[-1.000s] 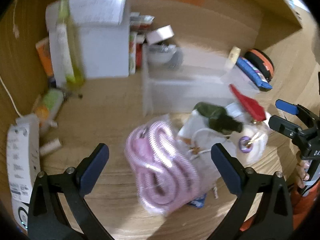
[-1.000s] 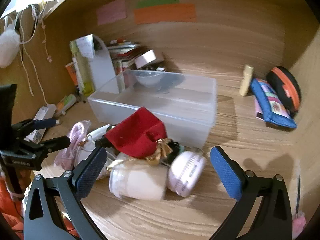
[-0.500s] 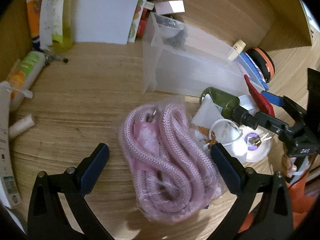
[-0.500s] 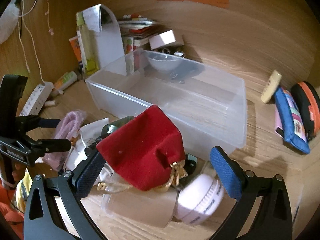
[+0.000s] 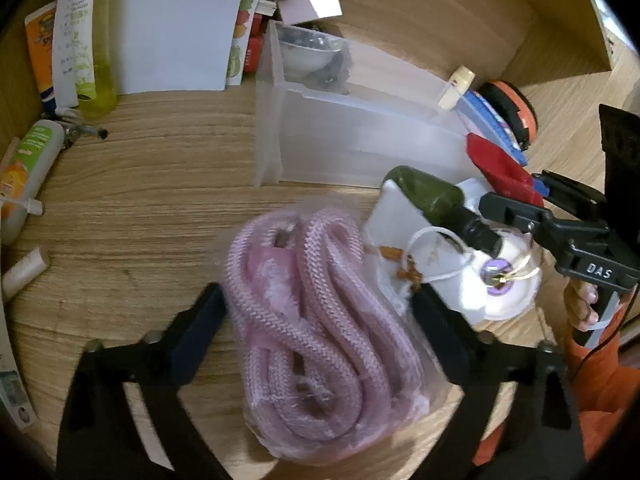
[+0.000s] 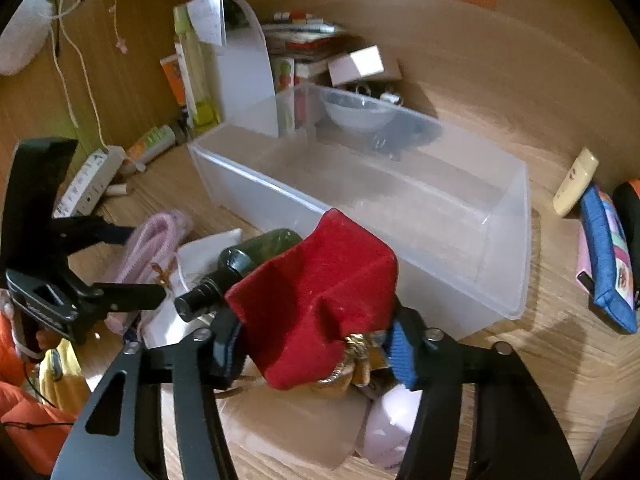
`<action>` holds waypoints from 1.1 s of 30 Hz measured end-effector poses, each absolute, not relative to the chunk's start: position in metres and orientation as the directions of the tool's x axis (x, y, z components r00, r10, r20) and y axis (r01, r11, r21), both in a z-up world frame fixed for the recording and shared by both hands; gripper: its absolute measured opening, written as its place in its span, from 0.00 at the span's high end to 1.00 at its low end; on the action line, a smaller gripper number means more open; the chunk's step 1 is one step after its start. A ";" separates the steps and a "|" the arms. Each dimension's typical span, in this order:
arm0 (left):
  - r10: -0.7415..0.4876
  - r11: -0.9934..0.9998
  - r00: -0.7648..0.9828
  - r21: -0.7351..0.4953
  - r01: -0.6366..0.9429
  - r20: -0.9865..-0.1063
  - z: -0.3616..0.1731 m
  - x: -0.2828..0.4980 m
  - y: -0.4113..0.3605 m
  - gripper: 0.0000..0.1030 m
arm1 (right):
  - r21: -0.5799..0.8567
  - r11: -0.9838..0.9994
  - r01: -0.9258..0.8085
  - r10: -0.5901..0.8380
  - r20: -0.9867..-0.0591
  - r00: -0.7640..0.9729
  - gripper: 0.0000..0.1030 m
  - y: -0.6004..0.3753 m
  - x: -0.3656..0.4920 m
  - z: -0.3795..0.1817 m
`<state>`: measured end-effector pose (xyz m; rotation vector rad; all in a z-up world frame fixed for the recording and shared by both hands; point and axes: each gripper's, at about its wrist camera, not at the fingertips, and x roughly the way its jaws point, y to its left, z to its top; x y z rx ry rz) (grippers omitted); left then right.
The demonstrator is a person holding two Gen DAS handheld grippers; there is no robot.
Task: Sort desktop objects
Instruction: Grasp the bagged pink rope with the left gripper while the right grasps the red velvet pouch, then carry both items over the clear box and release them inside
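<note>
A bagged coil of pink rope [image 5: 320, 328] lies on the wooden desk, and my left gripper [image 5: 320, 320] has its fingers against both sides of the bag. My right gripper [image 6: 316, 340] is closed on a red velvet pouch [image 6: 316, 300] with a gold cord, at the front of a pile. The pile holds a dark green bottle [image 6: 256, 256], white round cases [image 5: 500, 292] and a white packet. A clear plastic bin [image 6: 400, 208] stands just behind the pile. The pink rope also shows in the right wrist view [image 6: 152, 240].
A white bowl [image 6: 356, 110], a small box and books stand behind the bin. A white paper stand [image 5: 172, 24], tubes and bottles [image 5: 24, 160] are at the left. A blue pencil case [image 6: 604, 256] and an orange-black case [image 5: 508, 112] lie at the right. A power strip [image 6: 88, 184] lies far left.
My left gripper has come down over the pink rope bag and closed on it. My right gripper has moved in and closed on the red pouch.
</note>
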<state>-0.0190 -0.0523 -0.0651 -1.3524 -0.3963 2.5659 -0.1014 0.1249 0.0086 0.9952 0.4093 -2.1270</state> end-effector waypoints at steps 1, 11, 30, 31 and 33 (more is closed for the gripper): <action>0.327 -0.935 -0.553 -0.347 -0.072 -0.766 -0.065 -0.018 -0.052 0.25 | 0.019 -0.678 0.735 -0.491 -0.755 -0.434 0.56 0.127 -0.101 0.011; 0.315 -0.936 -0.591 -0.347 -0.063 -0.742 -0.050 -0.001 -0.056 0.44 | 0.009 -0.684 0.729 -0.525 -0.701 -0.484 0.66 0.143 -0.093 0.035; 0.210 -0.959 -0.767 -0.280 -0.042 -0.606 0.016 0.010 -0.063 0.44 | 0.015 -0.723 0.691 -0.552 -0.615 -0.563 0.66 0.163 -0.097 0.071; 0.205 -0.961 -0.774 -0.274 -0.042 -0.599 0.019 0.009 -0.063 0.44 | 0.014 -0.724 0.689 -0.553 -0.609 -0.568 0.66 0.164 -0.098 0.074; 0.188 -0.966 -0.788 -0.256 -0.040 -0.586 0.026 0.003 -0.062 0.44 | 0.005 -0.728 0.686 -0.552 -0.597 -0.581 0.66 0.165 -0.099 0.080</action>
